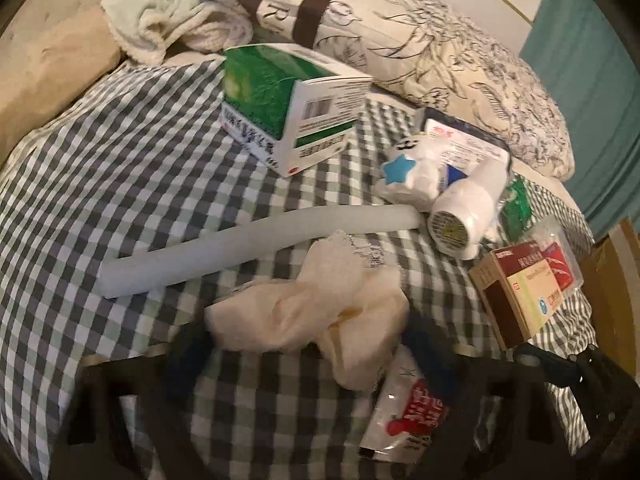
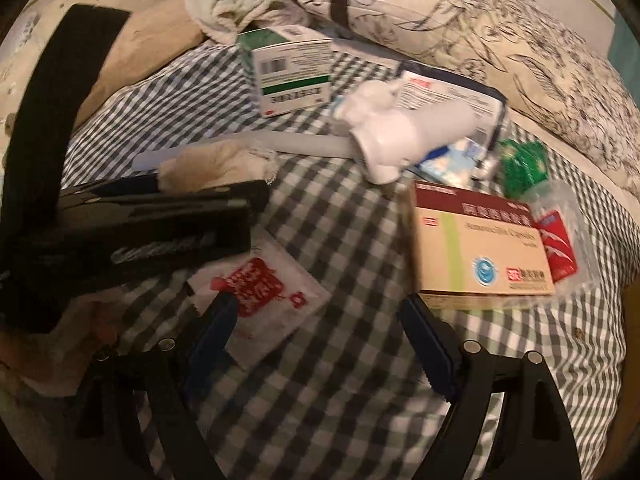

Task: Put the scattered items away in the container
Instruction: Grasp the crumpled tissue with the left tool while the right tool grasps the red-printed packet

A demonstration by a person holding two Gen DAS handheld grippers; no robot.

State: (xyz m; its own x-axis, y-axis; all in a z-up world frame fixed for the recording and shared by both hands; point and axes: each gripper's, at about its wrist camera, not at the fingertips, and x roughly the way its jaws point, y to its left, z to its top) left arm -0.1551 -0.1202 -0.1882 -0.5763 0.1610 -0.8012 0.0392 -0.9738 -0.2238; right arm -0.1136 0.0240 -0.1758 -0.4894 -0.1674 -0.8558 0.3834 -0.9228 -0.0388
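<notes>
Pinching crumpled tissue (image 1: 312, 312) with left fingers (image 1: 188, 356), right fingers (image 2: 430, 344) spread over sachet (image 2: 272, 292), tube (image 1: 256, 248) beyond

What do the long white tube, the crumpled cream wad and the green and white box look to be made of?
Long white tube: probably matte foam or soft plastic, translucent and dull. Crumpled cream wad: likely tissue or thin paper, with soft irregular creases. Green and white box: printed cardboard, with sharp folded edges and a barcode.

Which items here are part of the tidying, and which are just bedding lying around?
To tidy: crumpled tissue, green box, white bottle, foam tube, tan medicine box, red-print sachet.

Just there: checked cover, floral pillow, towel.
</notes>
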